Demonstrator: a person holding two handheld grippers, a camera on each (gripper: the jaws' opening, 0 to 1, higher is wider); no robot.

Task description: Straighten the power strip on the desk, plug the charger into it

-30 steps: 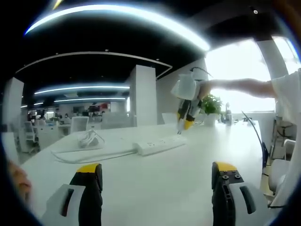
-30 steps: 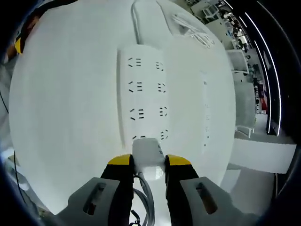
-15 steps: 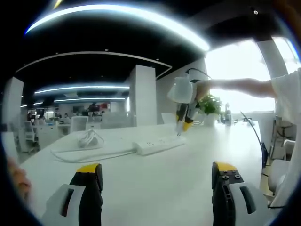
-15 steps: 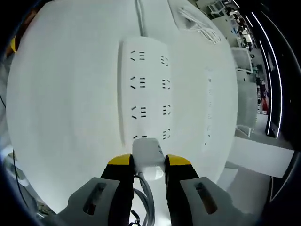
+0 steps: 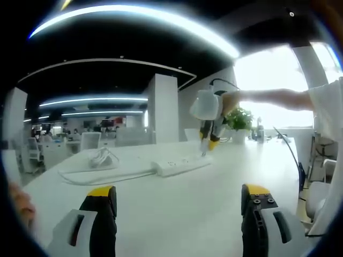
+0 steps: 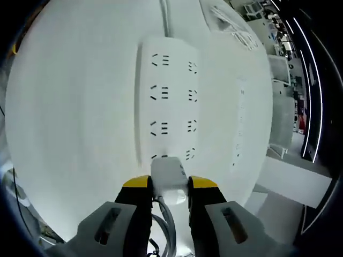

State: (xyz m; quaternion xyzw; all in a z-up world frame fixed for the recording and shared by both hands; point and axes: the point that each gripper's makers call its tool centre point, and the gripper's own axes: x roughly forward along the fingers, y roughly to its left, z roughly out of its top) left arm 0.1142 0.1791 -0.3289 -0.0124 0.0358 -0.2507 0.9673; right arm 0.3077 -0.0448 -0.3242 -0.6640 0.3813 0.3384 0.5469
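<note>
Charger [image 6: 168,176], a white block, sits clamped between the yellow-tipped jaws of the right claw [image 6: 169,184], its front end touching the near end of the white power strip [image 6: 166,101]. The strip lies flat on the white table [image 6: 75,107], sockets facing up. In the left gripper view, the left claw [image 5: 179,201] hovers released over the table, well apart from the strip [image 5: 182,164]. A coiled white cable [image 5: 102,158] rests beyond.

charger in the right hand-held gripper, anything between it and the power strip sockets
Nothing visible. The charger, held in the right hand-held gripper, sits right at the near end of the power strip, and the sockets there are bare.
</note>
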